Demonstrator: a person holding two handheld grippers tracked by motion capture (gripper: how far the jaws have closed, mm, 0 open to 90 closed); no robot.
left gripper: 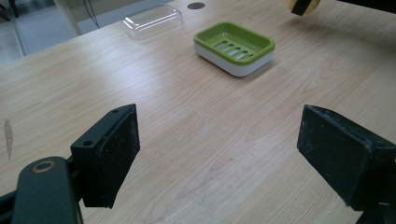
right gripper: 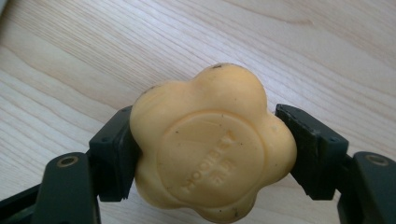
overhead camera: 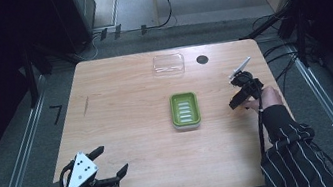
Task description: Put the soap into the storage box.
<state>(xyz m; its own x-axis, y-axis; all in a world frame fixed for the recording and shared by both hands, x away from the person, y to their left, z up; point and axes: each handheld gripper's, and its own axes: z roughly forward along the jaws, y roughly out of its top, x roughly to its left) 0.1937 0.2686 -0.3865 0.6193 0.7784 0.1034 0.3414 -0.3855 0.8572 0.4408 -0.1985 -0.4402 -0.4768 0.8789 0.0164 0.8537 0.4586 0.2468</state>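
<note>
Yellow soap (right gripper: 212, 142), flower-shaped with a stamped round centre, sits pinched between the two jaws of the right gripper (right gripper: 210, 149), pads pressing on opposite lobes, and it hangs just clear of the wooden table (overhead camera: 125, 130) at the right-hand side. The job in hand looks like carrying it over to the green soap dish (overhead camera: 185, 110), which lies off to this gripper's left, near the middle of the table. To do it well, I'd say: keep the squeeze steady (a lobed bar is liable to twist out of flat pads), travel level, come in above the slotted tray and lower until the soap rests on the slats before letting go, so the light dish doesn't skid. The dish itself holds nothing yet, its pale slotted insert (left gripper: 232, 47) bare inside the green rim. Beyond it, farther from both grippers, a clear plastic lid (overhead camera: 168, 65) lies on the wood, nothing in it either, with a small dark round mark (overhead camera: 202, 59) on the table just beside it. Meanwhile the left gripper (overhead camera: 113, 160) waits near the table's front left corner, jaws spread wide, holding nothing, pointed toward the dish from well apart.
</note>
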